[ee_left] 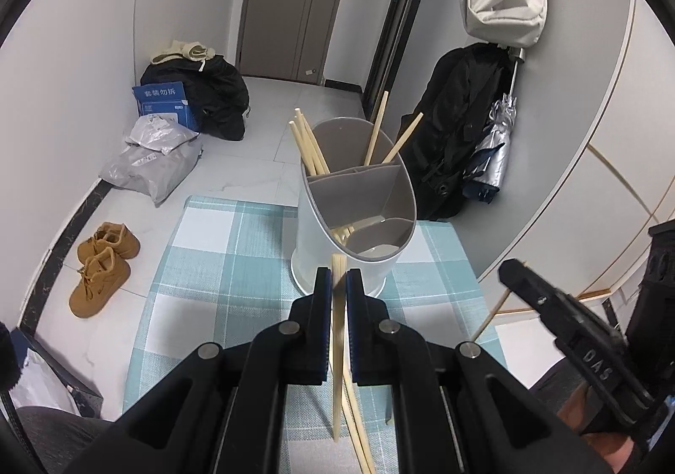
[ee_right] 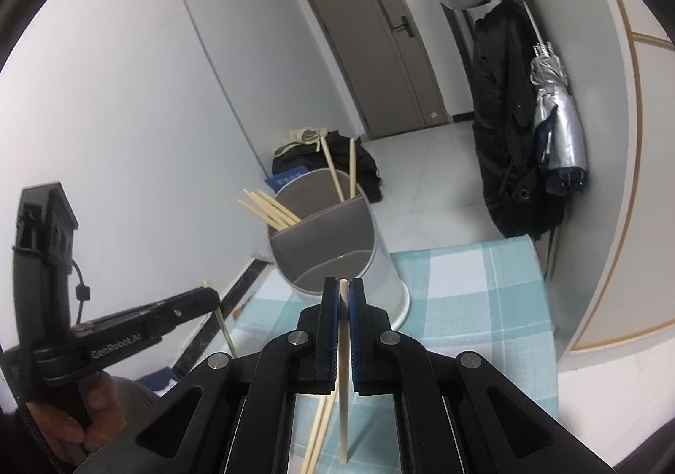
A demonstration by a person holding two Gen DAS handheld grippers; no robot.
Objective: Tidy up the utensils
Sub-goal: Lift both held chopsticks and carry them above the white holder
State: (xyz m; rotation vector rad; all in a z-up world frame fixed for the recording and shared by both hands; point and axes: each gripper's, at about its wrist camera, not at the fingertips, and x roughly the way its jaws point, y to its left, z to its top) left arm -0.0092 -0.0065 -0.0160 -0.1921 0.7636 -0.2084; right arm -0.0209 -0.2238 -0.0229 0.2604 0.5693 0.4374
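Wooden chopstick (ee_left: 337,330) sits clamped upright between my left gripper (ee_left: 336,284) pads, just short of the white utensil holder (ee_left: 337,221) on the checked tablecloth (ee_left: 219,246), where other chopsticks (ee_left: 310,147) lean in the back compartments. My right gripper (ee_right: 344,290) pinches another single chopstick (ee_right: 344,368), upright, near the holder's rim.

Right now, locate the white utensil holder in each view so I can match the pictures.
Left wrist view: the white utensil holder stands centre, just beyond the left claw.
Right wrist view: holder centre, tilted left, beyond the right claw.
Shared landmark: the grey door.
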